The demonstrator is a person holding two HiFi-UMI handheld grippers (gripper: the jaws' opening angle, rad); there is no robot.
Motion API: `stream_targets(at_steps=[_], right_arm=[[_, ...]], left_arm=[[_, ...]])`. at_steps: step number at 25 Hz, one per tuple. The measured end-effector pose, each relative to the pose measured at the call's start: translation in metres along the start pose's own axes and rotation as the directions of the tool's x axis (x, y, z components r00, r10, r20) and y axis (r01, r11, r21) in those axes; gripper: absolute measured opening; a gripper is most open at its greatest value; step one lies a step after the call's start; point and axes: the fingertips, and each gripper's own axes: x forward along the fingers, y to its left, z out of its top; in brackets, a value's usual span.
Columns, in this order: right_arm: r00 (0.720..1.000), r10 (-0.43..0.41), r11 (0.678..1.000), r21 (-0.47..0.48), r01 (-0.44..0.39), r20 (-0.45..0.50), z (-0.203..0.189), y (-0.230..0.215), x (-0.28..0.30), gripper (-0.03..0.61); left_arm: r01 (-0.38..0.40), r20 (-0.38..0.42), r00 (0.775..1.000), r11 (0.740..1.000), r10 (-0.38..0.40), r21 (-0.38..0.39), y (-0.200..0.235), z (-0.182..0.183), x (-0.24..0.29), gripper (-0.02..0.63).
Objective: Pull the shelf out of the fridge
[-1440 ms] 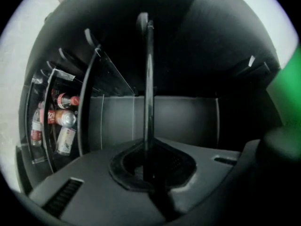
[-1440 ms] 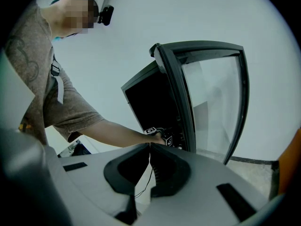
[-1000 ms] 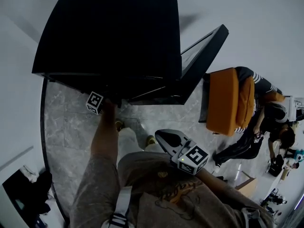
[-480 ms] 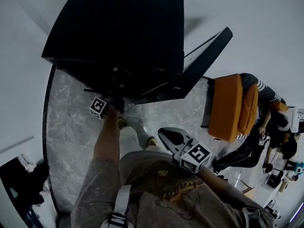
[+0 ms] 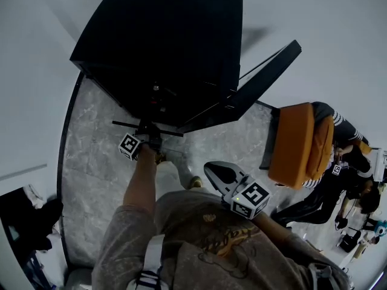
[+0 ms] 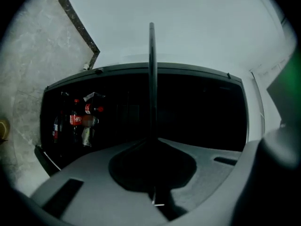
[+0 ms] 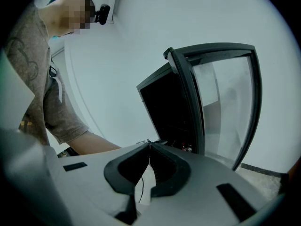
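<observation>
The black fridge [image 5: 169, 47] stands open, its glass door [image 5: 266, 71] swung out to the right. A thin dark shelf [image 5: 145, 126] sticks out of the fridge's front. In the left gripper view the shelf [image 6: 152, 79] shows edge-on as a narrow upright line running from the jaws towards the dark fridge [image 6: 197, 107]. My left gripper [image 5: 150, 135] [image 6: 152, 141] is shut on the shelf's front edge. My right gripper [image 5: 213, 171] [image 7: 149, 143] hangs shut and empty in front of my body, pointing at the fridge door [image 7: 225, 102].
Cola bottles [image 6: 80, 119] stand at the left inside the fridge. An orange armchair [image 5: 293, 141] and seated people [image 5: 341, 162] are to the right. Grey marble floor [image 5: 91, 150] lies before the fridge, white wall behind it. Dark clutter [image 5: 30, 222] sits at lower left.
My left gripper has drawn back from the fridge towards my body, bringing the shelf further out of the fridge front. The right gripper has hardly moved.
</observation>
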Motion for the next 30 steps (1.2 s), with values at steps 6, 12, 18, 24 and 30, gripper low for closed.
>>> stream_targets(at_steps=[6,12,18,24,30], right_arm=[[1.000,0.024,1.000,-0.010,-0.024,-0.010,-0.003,0.005,-0.004,0.021],[0.999,0.046,0.999,-0.021,-0.046,0.001,-0.003,0.009,-0.006,0.021],[0.998,0.066,0.997,-0.032,-0.066,0.009,-0.002,0.010,-0.009,0.021],[0.997,0.069,0.997,-0.043,-0.067,0.023,-0.001,0.006,-0.015,0.021],[0.996,0.072,0.996,-0.054,-0.069,0.051,0.002,0.005,-0.025,0.021]], left_arm=[[-0.016,0.021,1.000,1.000,0.016,-0.013,-0.003,-0.006,-0.024,0.015],[-0.044,0.038,0.998,0.999,0.044,0.004,-0.004,-0.007,-0.050,0.015],[-0.077,0.060,0.995,0.997,0.078,-0.013,-0.006,-0.010,-0.083,0.015],[-0.045,0.085,0.995,0.998,0.048,-0.033,-0.032,-0.016,-0.110,0.015],[-0.026,0.053,0.998,1.000,0.026,-0.001,-0.073,-0.020,-0.132,0.015]])
